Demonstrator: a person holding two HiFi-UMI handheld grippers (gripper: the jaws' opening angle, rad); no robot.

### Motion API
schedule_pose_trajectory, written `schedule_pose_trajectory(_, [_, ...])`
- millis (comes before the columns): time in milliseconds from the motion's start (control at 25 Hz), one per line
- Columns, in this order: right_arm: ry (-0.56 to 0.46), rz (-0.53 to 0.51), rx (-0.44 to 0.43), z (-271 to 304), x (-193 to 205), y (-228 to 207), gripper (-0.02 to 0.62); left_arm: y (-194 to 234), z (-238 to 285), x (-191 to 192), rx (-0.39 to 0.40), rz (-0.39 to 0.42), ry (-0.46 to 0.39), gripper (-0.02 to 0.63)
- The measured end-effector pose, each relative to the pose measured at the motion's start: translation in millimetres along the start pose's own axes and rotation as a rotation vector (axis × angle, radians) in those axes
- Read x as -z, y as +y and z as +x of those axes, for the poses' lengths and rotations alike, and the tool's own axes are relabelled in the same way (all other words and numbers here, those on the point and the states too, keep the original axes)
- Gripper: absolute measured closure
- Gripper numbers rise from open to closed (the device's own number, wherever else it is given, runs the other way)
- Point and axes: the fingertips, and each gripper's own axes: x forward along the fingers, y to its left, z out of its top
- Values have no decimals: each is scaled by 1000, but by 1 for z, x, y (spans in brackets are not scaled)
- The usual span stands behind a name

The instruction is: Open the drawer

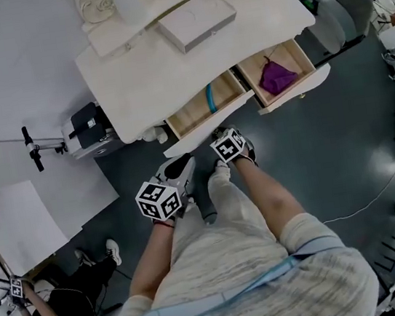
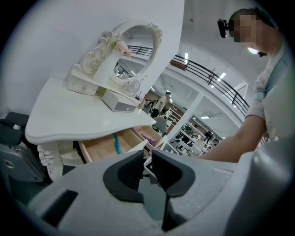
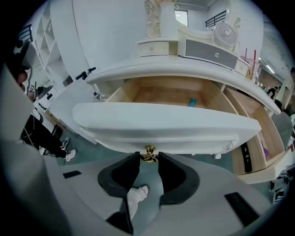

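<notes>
Obs., standing beside the person at the white dressing table [image 1: 142,81]; one gripper in each hand.

Right gripper [image 3: 148,159]: points steeply down. Its jaws are closed on the gold knob [image 3: 149,153] under the lower edge of the drawer front [image 3: 166,124]. One pad touches each side of the knob.

Drawer [image 1: 205,108]: the left of two under the tabletop. It stands open, well out from the table body. In the head view it lies at 12 o'clock from the right gripper, with its white front just beside that gripper's marker cube [image 1: 229,146]. The bare wooden floor shows inside. A teal item [image 3: 191,102] lies toward the back, at about 1 o'clock from the knob in the right gripper view; I cannot tell what it is.

Second drawer [image 1: 292,49]: at 2 o'clock from the first in the head view, also open. A purple cloth [image 1: 276,75] lies in it.

Left gripper [image 2: 146,159]: at 8 o'clock from the right gripper in the head view, near it and apart from the table. The jaws stand a narrow gap apart with nothing between them. It points toward the table, just below level.

Tabletop: a white box [image 1: 197,20] sits at 12 o'clock from the drawer. An oval mirror [image 2: 133,50] in a carved frame stands upright at the back edge.
</notes>
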Motion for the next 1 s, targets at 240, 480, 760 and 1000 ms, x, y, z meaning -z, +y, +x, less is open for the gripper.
schedule_pose_trajectory(240, [9, 7, 8, -10, 22, 6, 472, -7, 2, 0, 29, 15, 11, 545])
schedule_pose_trajectory(480, [28, 0, 1, -21, 48, 14, 472, -17, 6, -1, 56, 31, 20, 545])
schedule_pose_trajectory(760, [40, 17, 28, -29, 70, 17, 472, -25, 8, 3, 80, 47, 35, 545])
schedule_pose_trajectory(1000, [39, 20, 50, -29, 79, 17, 472, -30, 6, 7, 98, 58, 47, 545])
